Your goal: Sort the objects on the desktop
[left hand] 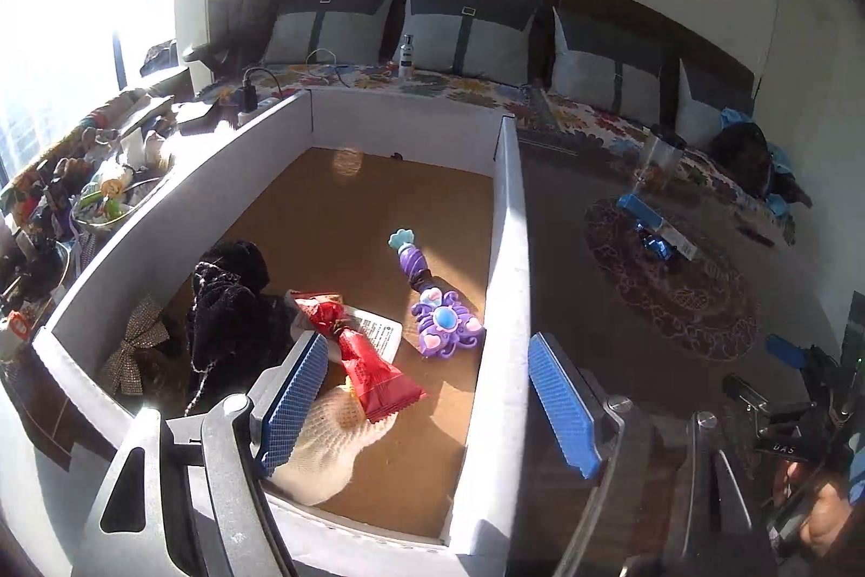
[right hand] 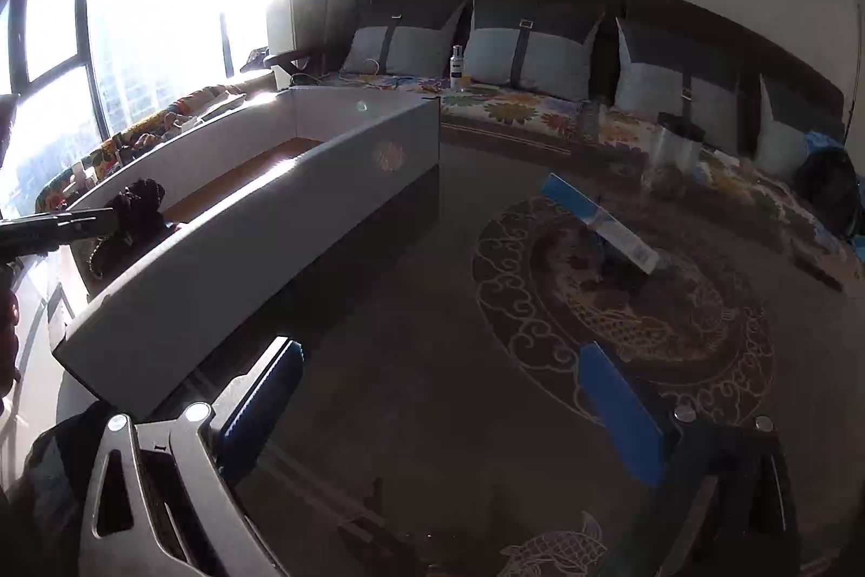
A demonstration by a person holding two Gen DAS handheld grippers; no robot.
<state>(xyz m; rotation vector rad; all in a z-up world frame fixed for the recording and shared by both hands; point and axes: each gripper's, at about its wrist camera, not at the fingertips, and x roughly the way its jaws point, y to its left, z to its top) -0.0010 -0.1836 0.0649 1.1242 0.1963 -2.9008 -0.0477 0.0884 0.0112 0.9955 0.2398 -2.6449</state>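
Note:
A white cardboard box [left hand: 511, 252] with a brown floor holds a purple toy wand [left hand: 435, 306], a red snack packet [left hand: 373, 363], a black knitted item [left hand: 238, 301], a white knitted item [left hand: 330, 447] and a bow [left hand: 138, 344]. My left gripper [left hand: 427, 406] is open and empty above the box's near right wall. My right gripper [right hand: 438, 412] is open and empty above the dark glass table. A blue-and-white box [right hand: 605, 225] lies on the table to the far right; it also shows in the left wrist view [left hand: 657, 225], with a blue wrapped item [left hand: 657, 247] beside it.
The box [right hand: 259, 241] stands left of my right gripper. A clear jar [right hand: 670, 166] stands at the table's far edge. A sofa [right hand: 540, 101] with grey cushions and a white bottle [right hand: 458, 71] runs behind. Clutter [left hand: 81, 198] sits left of the box.

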